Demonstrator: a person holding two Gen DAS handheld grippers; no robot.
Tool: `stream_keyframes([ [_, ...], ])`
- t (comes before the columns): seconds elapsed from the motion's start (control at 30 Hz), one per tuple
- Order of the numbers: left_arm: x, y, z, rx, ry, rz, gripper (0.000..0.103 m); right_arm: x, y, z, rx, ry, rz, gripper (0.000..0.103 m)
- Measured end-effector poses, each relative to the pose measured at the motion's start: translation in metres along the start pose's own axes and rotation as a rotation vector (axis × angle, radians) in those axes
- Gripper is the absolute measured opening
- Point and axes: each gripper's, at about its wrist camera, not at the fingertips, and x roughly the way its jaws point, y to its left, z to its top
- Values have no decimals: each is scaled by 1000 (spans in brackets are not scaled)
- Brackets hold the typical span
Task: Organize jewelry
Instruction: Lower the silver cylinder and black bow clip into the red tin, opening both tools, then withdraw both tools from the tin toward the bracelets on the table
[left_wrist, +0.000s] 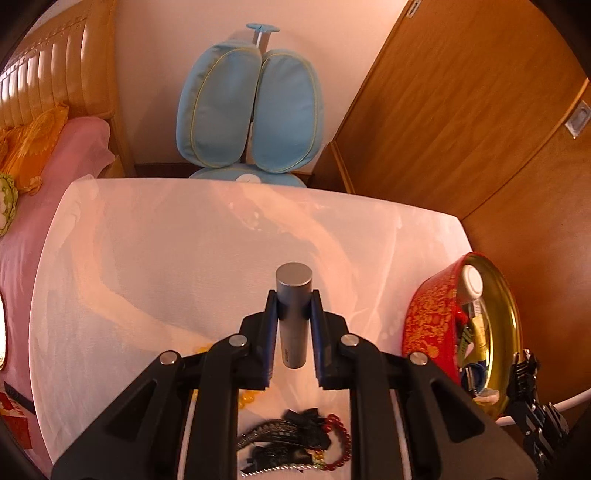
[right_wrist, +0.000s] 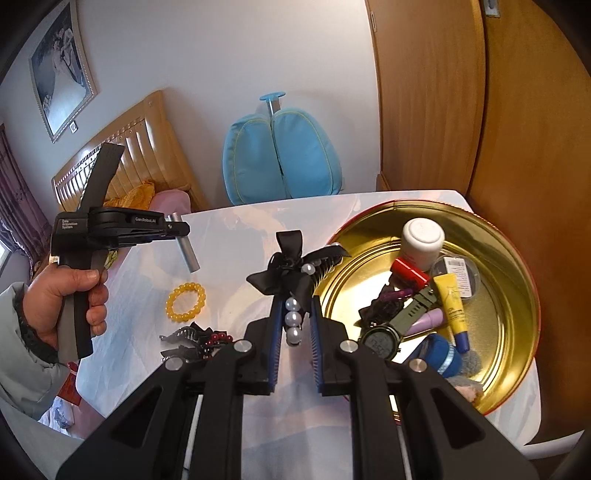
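We cannot read the print on the silver cylinder (left_wrist: 293, 314). Our black arms hide part of the dark hair clips (left_wrist: 284, 439), and the gold tin (left_wrist: 506, 332) is partly hidden too.

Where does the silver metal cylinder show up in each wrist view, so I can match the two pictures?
Left wrist view: the silver cylinder is at lower centre, clamped between the left gripper pads, above the white table.
Right wrist view: the same cylinder is at middle left, sticking out below the hand-held left gripper.
Shared landmark: the blue chair behind the table's far edge.
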Motion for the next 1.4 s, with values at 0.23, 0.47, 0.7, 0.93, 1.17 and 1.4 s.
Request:
stream_keyframes([
  [0.23,-43,-68,-12,54,-78,-75,17,-29,-60,-12,51,-32,-30,16],
  [0.47,-13,-136,-21,189,9,-164,17,2,-110,-21,176,65,-81,16],
  [0.7,65,-198,-32,367,172,-209,17,42,-133,-20,215,175,-149,16],
  [0.93,123,-219,-45,464,305,-162,17,66,-145,-12,253,222,-149,16],
  [1.17,123,-219,-46,471,306,-148,22,53,-145,-15,260,185,-127,43],
  [1.4,90,-207,-47,365,249,-319,71,6,-141,-14,264,55,-108,96],
])
